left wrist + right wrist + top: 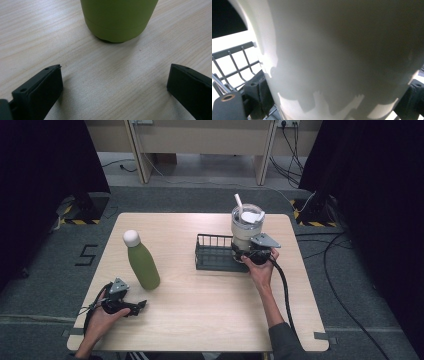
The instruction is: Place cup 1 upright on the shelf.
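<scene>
Nearest the high camera, the person's left hand (100,317) rests on the near left part of the light wooden worktop (210,315), holding the left tool (141,306) low with its tips aimed right, toward the middle of the worktop. In the left gripper view its two black jaws stand wide apart over bare wood with nothing between them, and the rounded base of the green bottle (117,21) stands just ahead of them, not touching.

From above, the green bottle (142,262) stands upright with a white cap, just beyond the left tool and left of centre.

Across the worktop, the right hand (261,270) holds the right tool (239,254) against the lower body of a white tumbler (245,227). The tumbler has a clear lid and a white straw (238,202) leaning left. It stands upright at the right end of a dark wire rack (215,252); whether its base sits on the rack floor or is lifted clear of it I cannot tell.

In the right gripper view the tumbler's pale wall (342,57) fills the space between the jaws, with one pad pressed to each flank, so the tool is clamped on it. Rack bars (234,62) show at the left.
</scene>
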Demonstrator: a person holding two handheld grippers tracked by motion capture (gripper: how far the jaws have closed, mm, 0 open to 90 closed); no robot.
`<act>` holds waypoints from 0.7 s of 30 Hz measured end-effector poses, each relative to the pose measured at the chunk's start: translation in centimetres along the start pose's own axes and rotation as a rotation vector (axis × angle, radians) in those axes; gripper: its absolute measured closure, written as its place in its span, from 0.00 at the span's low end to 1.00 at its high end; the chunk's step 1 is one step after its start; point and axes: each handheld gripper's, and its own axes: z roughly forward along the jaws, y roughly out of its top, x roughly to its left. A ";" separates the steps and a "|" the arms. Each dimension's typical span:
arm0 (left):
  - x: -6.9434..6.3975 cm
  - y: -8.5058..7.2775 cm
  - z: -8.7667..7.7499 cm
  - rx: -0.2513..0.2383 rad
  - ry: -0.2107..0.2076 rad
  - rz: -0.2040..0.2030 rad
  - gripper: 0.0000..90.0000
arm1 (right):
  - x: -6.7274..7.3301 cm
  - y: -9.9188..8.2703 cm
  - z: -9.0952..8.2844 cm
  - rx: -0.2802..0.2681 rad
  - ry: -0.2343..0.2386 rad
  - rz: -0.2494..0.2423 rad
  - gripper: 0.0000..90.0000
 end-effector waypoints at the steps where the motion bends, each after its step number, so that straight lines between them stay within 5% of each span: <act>1: 0.0 0.0 0.0 -0.001 0.000 0.000 0.00 | 0.0 0.0 0.0 -0.001 0.003 0.004 0.12; 21: 0.0 0.0 0.0 0.000 0.000 0.000 0.00 | 0.0 -0.1 -0.1 -0.005 -0.007 0.016 0.11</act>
